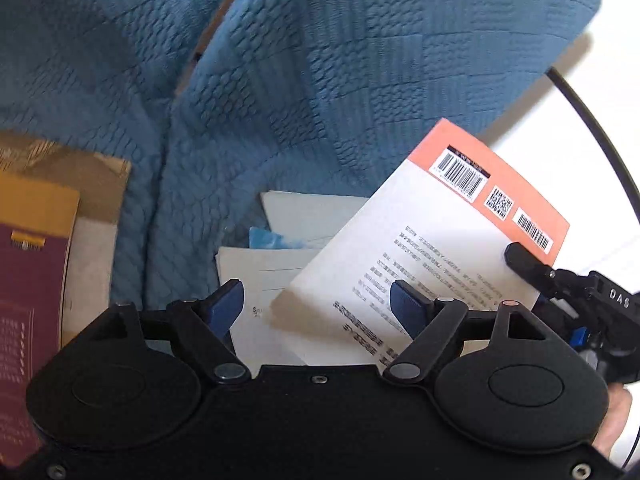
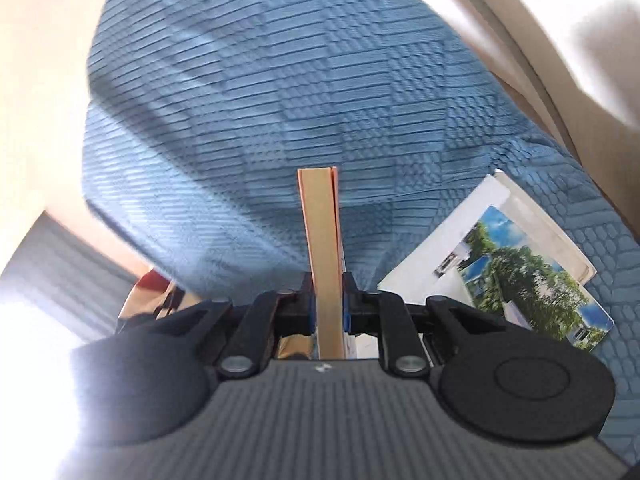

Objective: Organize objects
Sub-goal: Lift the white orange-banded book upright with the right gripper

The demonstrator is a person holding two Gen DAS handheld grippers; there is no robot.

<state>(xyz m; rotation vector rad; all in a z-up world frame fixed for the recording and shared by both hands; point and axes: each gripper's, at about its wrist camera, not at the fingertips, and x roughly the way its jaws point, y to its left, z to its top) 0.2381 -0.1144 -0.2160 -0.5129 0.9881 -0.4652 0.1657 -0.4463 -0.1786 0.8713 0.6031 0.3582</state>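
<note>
Right tool [image 2: 329, 300]: blue pads clamped on an orange-covered book [image 2: 322, 248], seen edge-on in the right wrist view, page block upright between the pads. In the left wrist view the same book [image 1: 432, 248] shows its white back cover with an orange band, two barcodes and a QR code. It is tilted and lifted above the papers, with the right tool [image 1: 532, 268] pinching its right edge.

Left tool [image 1: 320, 304]: jaws spread wide, nothing between the pads; it holds nothing.

Beneath: loose white papers [image 1: 260, 276] on a blue textured blanket [image 1: 320, 80]. A booklet with a tree photo [image 2: 532, 276] lies flat on the blanket to the right of the held book. Far left, a maroon and yellow book [image 1: 28, 280] lies on a brown one [image 1: 96, 176].
</note>
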